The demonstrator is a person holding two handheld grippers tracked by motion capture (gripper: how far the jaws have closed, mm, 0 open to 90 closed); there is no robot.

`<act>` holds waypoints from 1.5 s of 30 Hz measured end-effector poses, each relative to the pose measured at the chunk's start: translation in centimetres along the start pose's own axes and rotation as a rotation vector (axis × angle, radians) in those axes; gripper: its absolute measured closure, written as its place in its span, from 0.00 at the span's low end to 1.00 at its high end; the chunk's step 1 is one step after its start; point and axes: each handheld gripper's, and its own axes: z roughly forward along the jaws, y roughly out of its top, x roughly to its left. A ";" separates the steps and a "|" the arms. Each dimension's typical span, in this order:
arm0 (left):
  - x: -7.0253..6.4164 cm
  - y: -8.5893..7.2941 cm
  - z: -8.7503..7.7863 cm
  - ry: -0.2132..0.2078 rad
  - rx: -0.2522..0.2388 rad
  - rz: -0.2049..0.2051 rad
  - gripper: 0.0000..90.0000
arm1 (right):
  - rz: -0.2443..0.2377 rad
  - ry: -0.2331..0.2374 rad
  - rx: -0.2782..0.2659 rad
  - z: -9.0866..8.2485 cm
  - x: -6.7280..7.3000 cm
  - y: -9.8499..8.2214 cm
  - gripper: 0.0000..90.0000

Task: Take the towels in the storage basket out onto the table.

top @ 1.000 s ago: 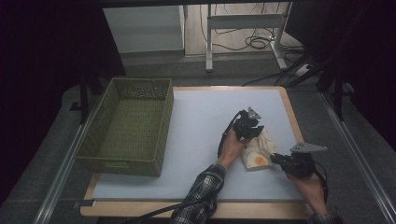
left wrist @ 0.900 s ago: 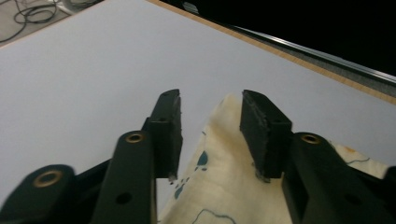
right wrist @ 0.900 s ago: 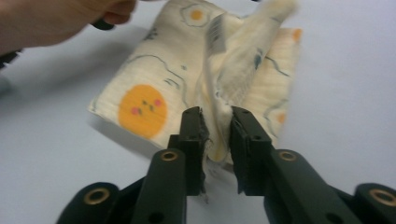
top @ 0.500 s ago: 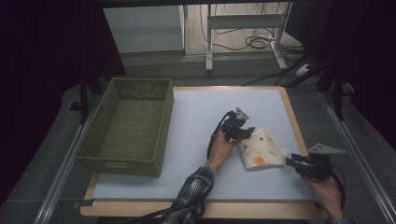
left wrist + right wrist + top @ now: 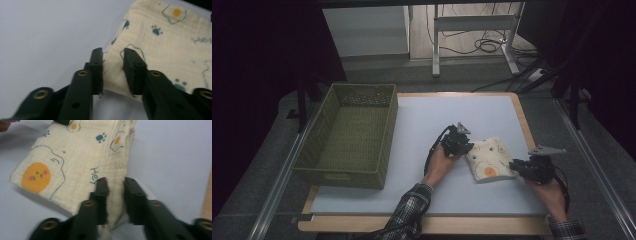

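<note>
A: Where is the cloth (image 5: pixel 489 159), and which way does it lie?

B: One folded cream cloth lies flat on the white desk (image 5: pixel 432 120), right of the middle. Its long axis runs from near left to far right in the high view, a little turned against the desk edge.

A: How many grippers and baskets?

B: Two grippers and one green basket (image 5: pixel 349 135), which stands at the left of the desk, well apart from the cloth.

A: How do the hands stand?

B: The left gripper (image 5: pixel 460 145) lies low at the cloth's left edge, forearm coming from the bottom in a checked sleeve (image 5: pixel 409 217). The right gripper (image 5: pixel 518 166) lies low at the near right corner.

A: And the jaws?

B: They have just been closing on both. In the left gripper view the jaws stand narrow with the cloth's edge (image 5: pixel 113 75) between them. In the right gripper view the jaws pinch a raised fold (image 5: pixel 115 202) of the cloth
</note>
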 end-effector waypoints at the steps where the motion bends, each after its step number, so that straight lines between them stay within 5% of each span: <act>1: 0.0 -0.1 0.1 -0.002 0.002 -0.002 0.92 | 0.003 0.005 0.002 0.2 0.0 0.0 0.94; 3: 0.2 -0.1 0.1 -0.012 0.003 -0.006 0.99 | 0.005 0.015 0.002 0.3 0.1 0.2 0.95; 9: 0.6 0.3 -1.2 0.045 -0.036 0.002 1.00 | -0.025 0.021 -0.027 0.0 0.9 1.1 0.96; 11: 0.8 0.4 -1.2 0.049 -0.006 -0.002 0.98 | -0.033 0.013 -0.021 0.3 0.9 1.3 0.95; 13: 0.9 0.0 -1.2 0.079 0.008 0.007 0.92 | -0.042 -0.002 0.003 0.8 0.7 1.2 0.92; 14: 1.0 -0.1 -1.3 0.076 0.005 0.001 0.81 | -0.037 -0.018 0.018 1.0 0.4 1.1 0.85; 20: 1.4 -0.8 -1.7 0.037 -0.003 -0.074 0.61 | -0.027 -0.044 -0.007 -0.1 0.4 1.0 0.66; 25: 1.9 -1.6 -0.8 0.059 0.044 -0.087 0.56 | -0.018 -0.061 0.024 0.5 0.4 0.3 0.57; 28: 2.4 -1.9 -0.7 0.037 0.028 -0.109 0.53 | -0.006 -0.040 0.035 1.0 0.3 0.1 0.54; 31: 2.3 -1.9 -0.6 0.041 0.026 -0.099 0.53 | 0.015 -0.015 0.036 1.5 0.5 0.0 0.55; 38: 2.0 -2.1 -0.7 0.043 0.025 -0.115 0.57 | 0.052 0.059 0.037 1.7 0.7 -0.1 0.84; 45: 1.9 -2.0 -0.9 -0.024 0.037 -0.117 0.80 | 0.109 0.101 0.035 1.7 0.3 -0.2 0.91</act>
